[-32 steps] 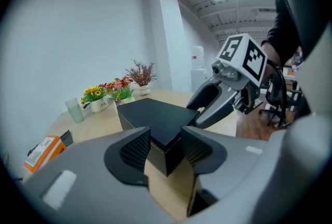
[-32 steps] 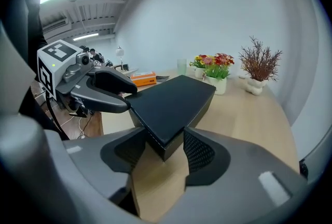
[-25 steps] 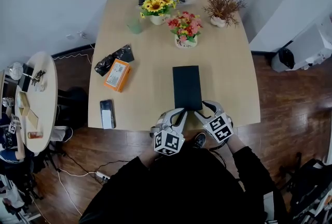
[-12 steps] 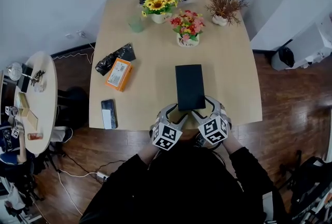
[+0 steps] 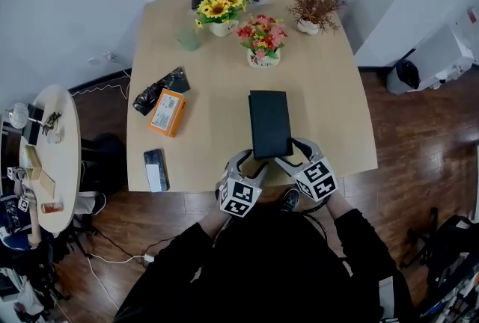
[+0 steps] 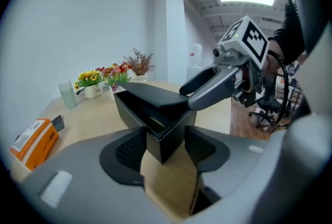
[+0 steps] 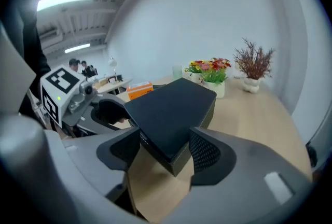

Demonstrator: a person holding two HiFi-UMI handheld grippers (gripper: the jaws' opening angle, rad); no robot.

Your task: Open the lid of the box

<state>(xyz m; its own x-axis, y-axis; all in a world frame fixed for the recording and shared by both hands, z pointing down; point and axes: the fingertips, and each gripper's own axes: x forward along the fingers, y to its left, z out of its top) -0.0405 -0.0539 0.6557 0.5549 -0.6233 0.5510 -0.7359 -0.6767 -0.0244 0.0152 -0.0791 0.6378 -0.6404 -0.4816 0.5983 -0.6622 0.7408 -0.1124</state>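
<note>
Grippers: the left gripper [image 5: 253, 162] and the right gripper [image 5: 294, 155] sit side by side at the near edge of the pale wooden worktop [image 5: 209, 136], angled in toward each other, with their marker cubes facing up.
Left grip: its ribbed black pads are closed on the near corner of the box's base [image 6: 132, 116], one pad on each wall.
Right grip: its pads are clamped on the near corner of the lid [image 7: 171, 109], a flat matte slab with a shallow skirt.
Arms: black sleeves reach forward from the bottom of the head view; the hands are hidden under the grippers.
Box: the black rectangular box [image 5: 269, 123] lies lengthwise near the worktop's front edge, right of centre. It looks like smooth leather with pale stitching along the edges. The lid stands raised off the base at the near end, leaving a dark gap.
Left side: an orange rectangular packet [image 5: 168, 111] lies beside a crumpled black bag [image 5: 161, 88], and a dark flat phone [image 5: 154, 163] is by the front edge.
Far end: a sunflower pot [image 5: 217, 11], a mixed flower pot [image 5: 262, 41], a pot of dry brown twigs [image 5: 314, 4] and a pale green cup [image 5: 188, 37].
Unclear: the box's inside is too dark to read.
</note>
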